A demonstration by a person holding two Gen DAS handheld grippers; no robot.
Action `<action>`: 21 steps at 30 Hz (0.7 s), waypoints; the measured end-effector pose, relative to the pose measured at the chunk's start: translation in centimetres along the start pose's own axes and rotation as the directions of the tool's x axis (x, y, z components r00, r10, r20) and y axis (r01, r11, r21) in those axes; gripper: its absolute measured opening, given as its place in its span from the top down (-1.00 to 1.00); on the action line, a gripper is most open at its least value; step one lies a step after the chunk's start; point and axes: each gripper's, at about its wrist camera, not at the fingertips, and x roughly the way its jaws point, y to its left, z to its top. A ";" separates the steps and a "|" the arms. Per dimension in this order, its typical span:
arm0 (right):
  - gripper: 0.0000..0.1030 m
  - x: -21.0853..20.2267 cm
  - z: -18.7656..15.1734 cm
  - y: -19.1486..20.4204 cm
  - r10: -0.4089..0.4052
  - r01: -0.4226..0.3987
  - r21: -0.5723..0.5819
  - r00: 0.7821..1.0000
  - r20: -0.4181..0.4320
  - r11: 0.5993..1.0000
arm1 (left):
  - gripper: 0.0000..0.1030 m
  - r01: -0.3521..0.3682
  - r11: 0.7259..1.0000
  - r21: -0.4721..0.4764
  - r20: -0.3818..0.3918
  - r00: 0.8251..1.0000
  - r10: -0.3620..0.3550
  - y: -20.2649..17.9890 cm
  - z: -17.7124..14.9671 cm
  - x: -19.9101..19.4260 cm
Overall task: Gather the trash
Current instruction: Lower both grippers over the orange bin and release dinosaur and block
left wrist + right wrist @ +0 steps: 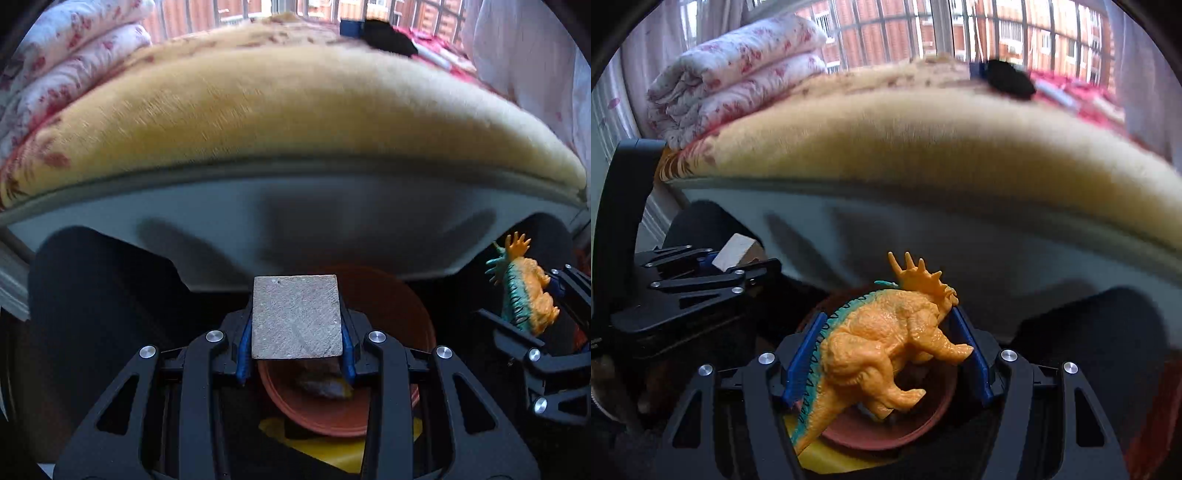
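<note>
With both items carried low beside the bed, the left gripper clamps a wooden block and the right gripper grasps an orange toy dinosaur, each above a brown bowl, probably the drop spot. Bowl contents unclear; the yellow thing beneath is mostly hidden.

Daylight from window at top, bright there, dim under the bed edge. Soft shadows on it. Blanket streaked w/ motion blur, prob. camera movement. Heavy fisheye bend, black corners.
</note>
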 end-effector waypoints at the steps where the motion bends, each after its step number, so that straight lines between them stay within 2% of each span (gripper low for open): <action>1: -0.29 0.5 -0.1 0.1 0.008 -0.008 -0.003 1.000 -0.013 1.000 | 0.33 0.001 1.000 0.003 -0.005 1.000 0.000 -0.1 0.0 0.2; 14: -0.32 1.4 -0.4 0.3 0.006 -0.006 -0.009 0.999 -0.044 1.000 | 0.31 0.003 1.000 0.015 -0.032 0.999 -0.002 -0.2 0.0 1.1; 15: -0.34 1.5 -0.4 0.4 0.002 -0.003 -0.019 0.999 -0.052 1.000 | 0.12 0.002 1.000 0.016 -0.032 0.999 -0.002 -0.2 0.0 1.1; 16: -0.42 1.6 -0.4 0.6 -0.001 0.000 -0.027 0.998 -0.059 1.000 | -0.32 -0.006 1.000 0.014 -0.031 0.999 0.007 -0.1 0.1 1.0; 17: -0.62 1.6 -0.4 0.7 -0.009 0.007 -0.033 0.998 -0.063 0.999 | -0.50 -0.018 1.000 0.006 -0.020 1.000 0.018 0.1 0.2 0.7; 18: -0.66 1.6 -0.4 0.7 -0.020 0.018 -0.037 0.998 -0.059 0.999 | -0.63 -0.019 1.000 -0.004 -0.002 1.000 0.019 0.4 0.3 0.3; 21: -0.66 0.9 -0.3 0.6 -0.032 0.031 -0.038 0.999 -0.032 0.999 | -0.64 -0.016 0.999 -0.043 0.037 0.999 0.017 1.3 0.4 -0.6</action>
